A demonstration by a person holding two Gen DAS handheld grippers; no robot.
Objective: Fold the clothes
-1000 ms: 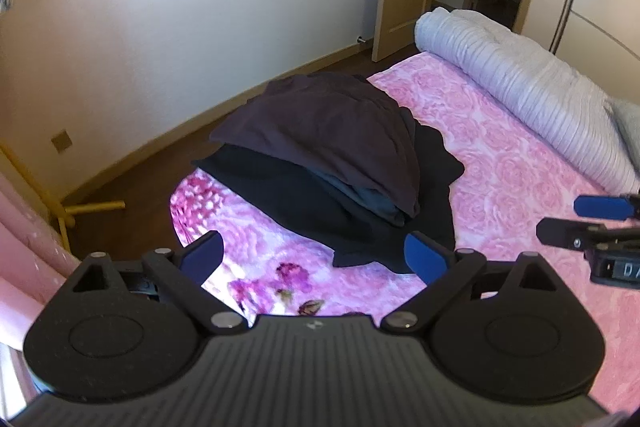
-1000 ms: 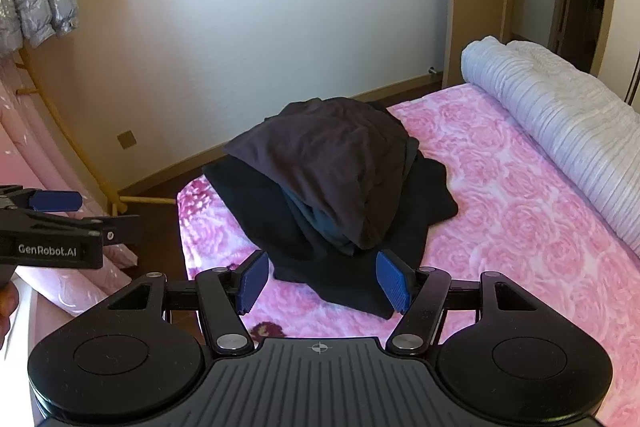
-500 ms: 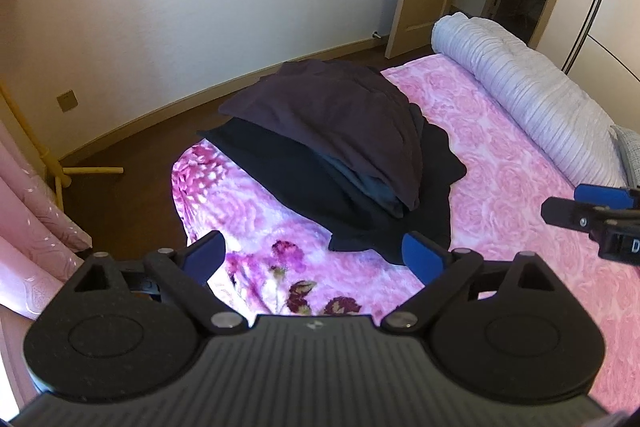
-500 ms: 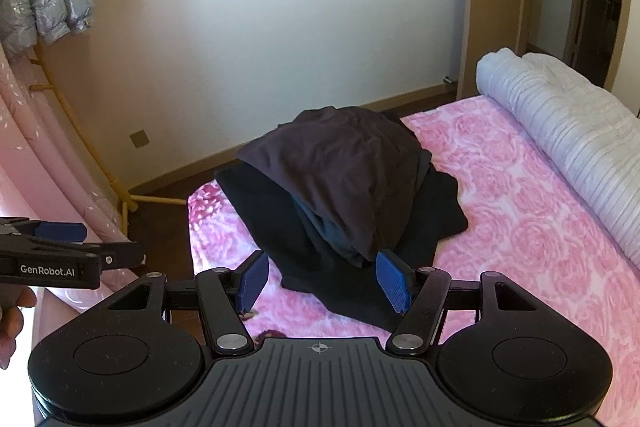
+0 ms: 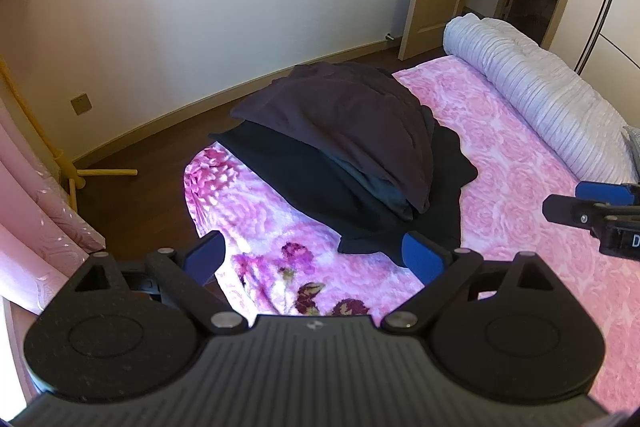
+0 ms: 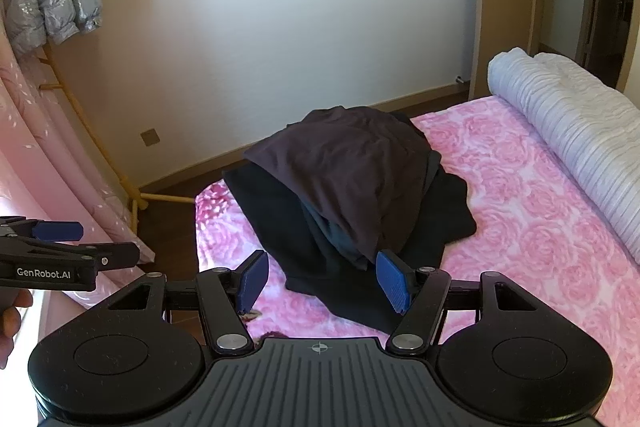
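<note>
dark, soft cloth: a heap of black and brown-purple clothes [image 6: 344,195] lies on the pink rose-print bed [image 6: 532,239], just ahead of my right hand-held gripper [image 6: 322,281] and left hand-held gripper [image 5: 316,257], both spread wide, holding nothing. limp and light, i judge; i'd pinch the top garment's near hem.

We see a bed in a pink rose-print sheet [image 6: 520,227] bearing a heap of dark clothes [image 6: 352,179] and a rolled grey quilt [image 6: 568,131].
</note>
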